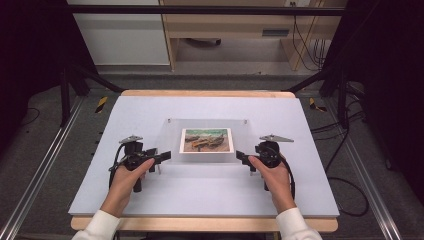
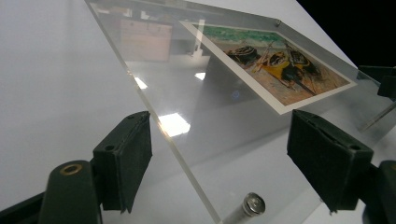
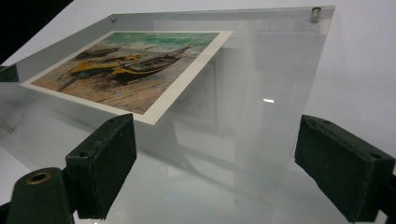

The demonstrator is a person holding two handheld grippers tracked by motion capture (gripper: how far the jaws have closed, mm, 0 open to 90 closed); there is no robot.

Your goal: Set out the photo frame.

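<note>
Currently left gripper (image 1: 159, 158) at 9 o'clock edge of clear acrylic frame (image 1: 170, 132), jaws apart, straddling panel edge, not pressing. Risk: closing askew tips frame off metal standoff (image 2: 247, 208), or pads skid on slick acrylic. Boat picture (image 1: 207, 140) mid-frame, frame mid-counter (image 1: 140, 107). Right gripper (image 1: 243, 159) at 3 o'clock edge, jaws apart, nothing clamped. Uneven lift could twist panel. Panel edges hard to trace against white surface; near standoffs mostly hidden.
</note>
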